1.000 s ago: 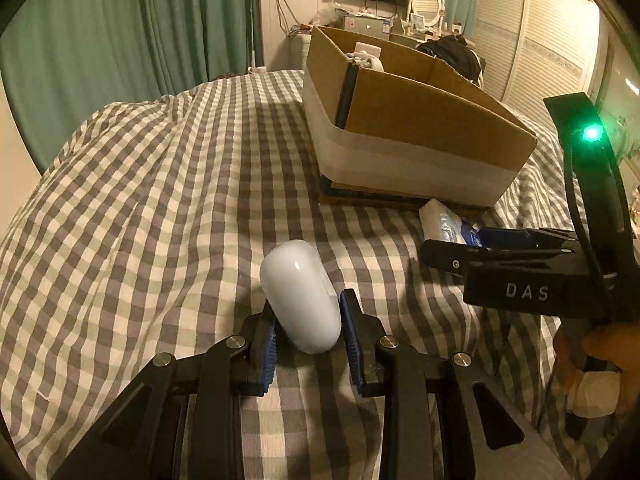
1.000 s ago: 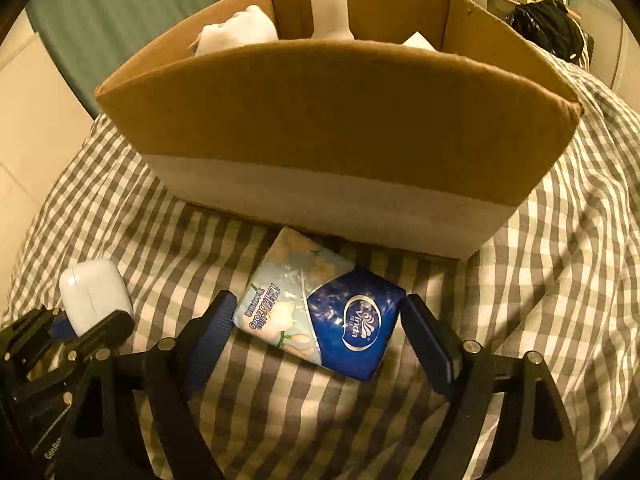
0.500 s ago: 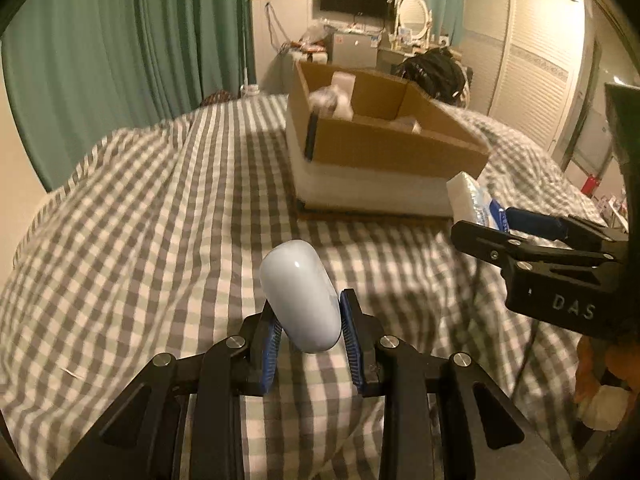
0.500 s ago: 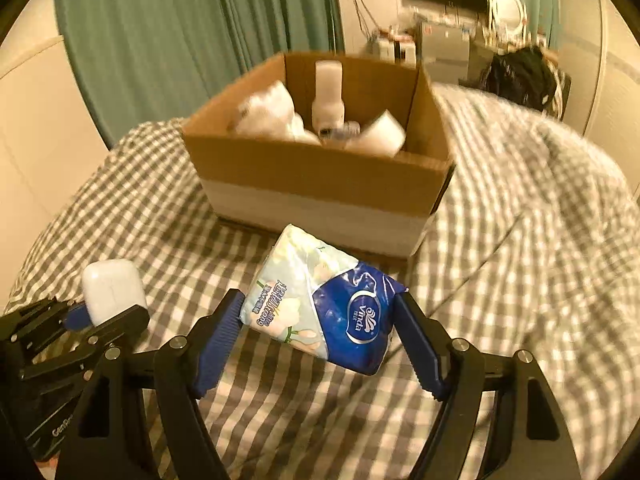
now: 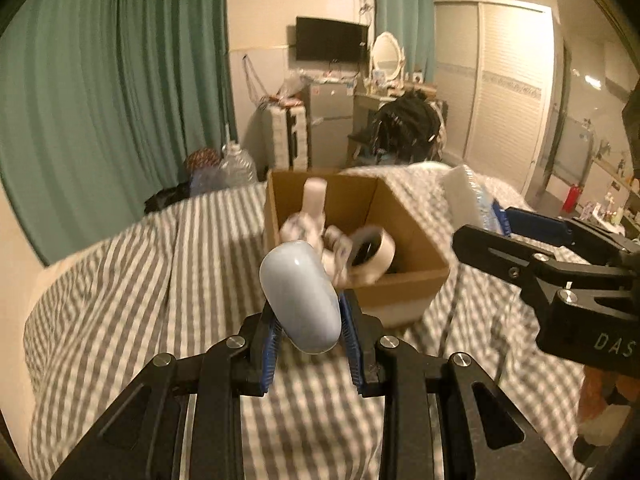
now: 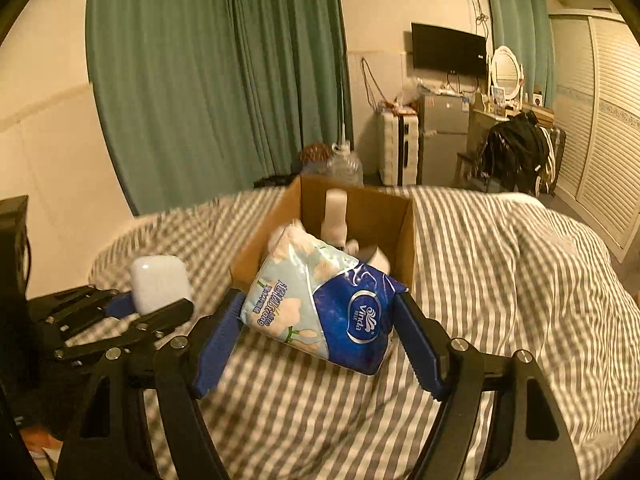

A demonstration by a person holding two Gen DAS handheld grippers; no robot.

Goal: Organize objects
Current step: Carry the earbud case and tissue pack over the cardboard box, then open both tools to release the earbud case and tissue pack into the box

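Left gripper (image 5: 307,342): clamped on the white case (image 5: 300,296), held above the bed short of the cardboard box (image 5: 400,280); a smooth shell, so slipping is possible
Right gripper (image 6: 320,334): clamped on the tissue pack (image 6: 320,304) near the box rim; the soft pack may snag there

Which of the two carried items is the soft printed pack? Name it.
The tissue pack in the right gripper: blue and floral wrapper. The left gripper holds a plain white case.
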